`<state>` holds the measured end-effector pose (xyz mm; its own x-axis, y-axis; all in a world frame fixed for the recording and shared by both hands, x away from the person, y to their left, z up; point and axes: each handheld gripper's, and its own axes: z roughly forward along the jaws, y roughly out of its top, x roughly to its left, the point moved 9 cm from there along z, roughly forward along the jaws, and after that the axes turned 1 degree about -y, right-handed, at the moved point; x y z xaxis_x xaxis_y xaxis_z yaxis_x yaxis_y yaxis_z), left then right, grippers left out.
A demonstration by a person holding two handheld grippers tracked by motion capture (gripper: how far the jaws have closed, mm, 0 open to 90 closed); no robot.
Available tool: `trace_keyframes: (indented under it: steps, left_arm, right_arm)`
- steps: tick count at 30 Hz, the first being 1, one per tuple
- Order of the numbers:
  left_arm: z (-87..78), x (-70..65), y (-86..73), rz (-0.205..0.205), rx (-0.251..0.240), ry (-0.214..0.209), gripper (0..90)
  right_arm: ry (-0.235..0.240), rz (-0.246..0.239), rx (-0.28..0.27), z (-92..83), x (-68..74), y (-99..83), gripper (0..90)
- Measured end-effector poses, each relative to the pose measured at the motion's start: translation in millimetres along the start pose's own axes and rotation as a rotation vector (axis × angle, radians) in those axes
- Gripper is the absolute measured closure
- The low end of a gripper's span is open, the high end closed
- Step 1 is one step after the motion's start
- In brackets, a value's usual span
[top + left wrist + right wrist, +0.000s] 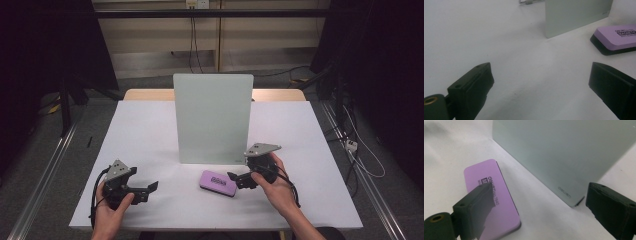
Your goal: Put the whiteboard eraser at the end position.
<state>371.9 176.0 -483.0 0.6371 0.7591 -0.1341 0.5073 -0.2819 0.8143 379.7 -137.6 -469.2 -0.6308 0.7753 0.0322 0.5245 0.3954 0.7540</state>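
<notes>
Eraser (218, 182), purple with a black base, lies flat on the white table (150, 130) just in front of the upright board (212, 117). Your right tool (239, 181) sits beside the eraser's right end, jaws wide apart, empty. Your left tool (148, 190) rests near the table's front left, also spread open.

Both tongs (150, 187) (234, 178) are black, each topped by a grey three-cornered plate and trailing black cable.
</notes>
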Motion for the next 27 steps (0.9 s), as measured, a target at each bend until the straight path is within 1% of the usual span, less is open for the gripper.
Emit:
trace_keyframes:
  steps: [5,7,9,10,11,14,19,20,23,24,26,27]
  left_arm:
    - [0.2,1.7,-0.4,-0.004,0.005,0.011,5.3]
    - [0.4,1.9,-0.2,-0.007,0.004,0.015,5.3]
    - [0.7,2.0,0.1,-0.007,0.003,0.016,5.3]
    - [0.9,2.1,0.2,-0.006,0.004,0.017,5.3]
    - [1.0,2.2,0.3,-0.007,0.003,0.019,5.3]
    - [1.7,2.5,0.1,-0.009,0.003,0.02,5.3]
    - [1.2,3.2,0.9,-0.013,-0.005,0.021,5.3]
    - [0.8,3.5,1.3,-0.017,-0.01,0.021,5.3]
    - [-0.1,5.2,1.7,-0.022,-0.014,0.027,5.2]
    - [0.1,5.3,1.6,-0.022,-0.012,0.025,5.1]
    - [0.7,4.8,1.1,-0.021,-0.004,0.023,5.1]
    - [1.2,4.3,1.6,-0.02,-0.009,0.023,5.1]
  right_arm:
    - [-0.048,0.023,-0.029,-12.8,-12.0,-7.8,7.9]
    - [-0.053,0.042,-0.031,-15.6,-15.9,-13.9,8.2]
    - [-0.073,0.049,-0.026,-18.0,-20.6,-21.1,8.3]
    - [-0.084,0.061,-0.027,-19.1,-23.2,-24.7,8.8]
    - [-0.111,0.065,-0.033,-20.9,-27.3,-28.1,10.1]
    - [-0.137,0.092,-0.033,-27.1,-34.8,-37.6,10.1]
    - [-0.155,0.125,-0.075,-35.6,-42.3,-46.3,9.6]
    - [-0.159,0.121,-0.078,-36.1,-44.1,-49.5,9.6]
    - [-0.165,0.154,-0.088,-39.9,-49.3,-60.1,9.5]
    - [-0.17,0.156,-0.096,-41.8,-51.5,-63.0,9.3]
    - [-0.173,0.179,-0.11,-46.2,-54.7,-67.1,9.2]
    - [-0.178,0.186,-0.12,-48.8,-56.1,-68.1,9.2]
